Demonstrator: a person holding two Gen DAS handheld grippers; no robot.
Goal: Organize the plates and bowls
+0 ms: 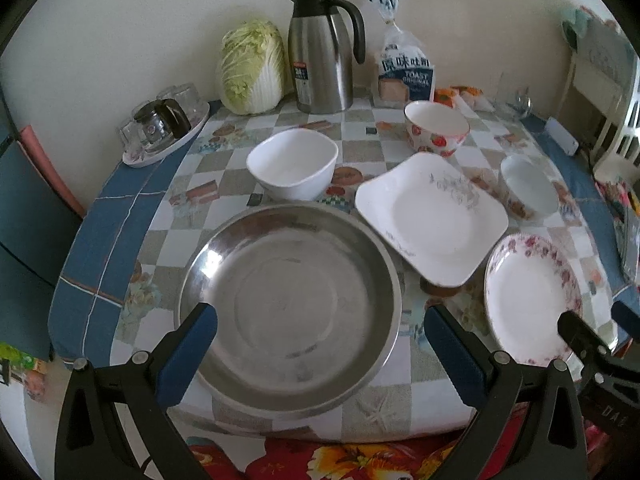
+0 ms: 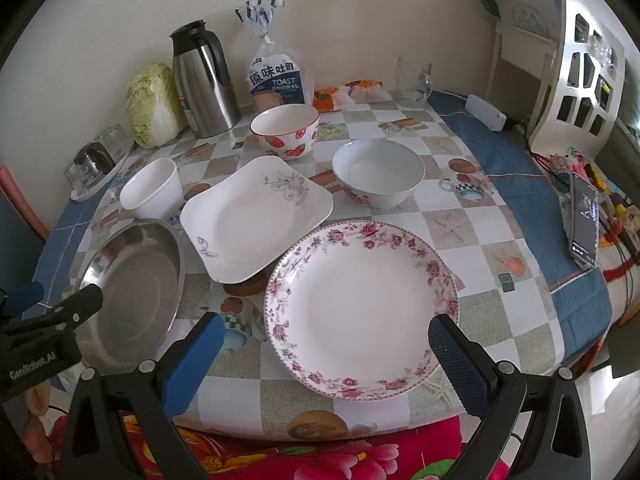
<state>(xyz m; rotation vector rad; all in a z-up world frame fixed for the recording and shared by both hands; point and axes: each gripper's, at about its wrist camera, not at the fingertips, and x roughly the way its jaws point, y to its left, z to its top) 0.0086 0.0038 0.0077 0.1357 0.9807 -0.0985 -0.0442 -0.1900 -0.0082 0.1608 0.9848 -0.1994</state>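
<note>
— How do the tongs stand?

— Both pairs gape wide and carry nothing. The left tongs [image 1: 320, 354] hang over the near rim of the steel pan [image 1: 290, 308]; the right tongs [image 2: 326, 360] hang over the near edge of the rose-rimmed plate [image 2: 360, 308].

— And beyond them?

— On the checked desk [image 2: 460, 216] the square white plate [image 2: 256, 216] lies between pan and round plate, its corner near the round plate's rim. Behind it stand the plain white bowl [image 1: 292, 164], the strawberry bowl [image 2: 285, 130] and a pale bowl [image 2: 378, 172], each apart. Farthest back, by the wall: cabbage [image 1: 252, 66], steel jug [image 1: 320, 52], toast bag [image 1: 404, 68].
</note>
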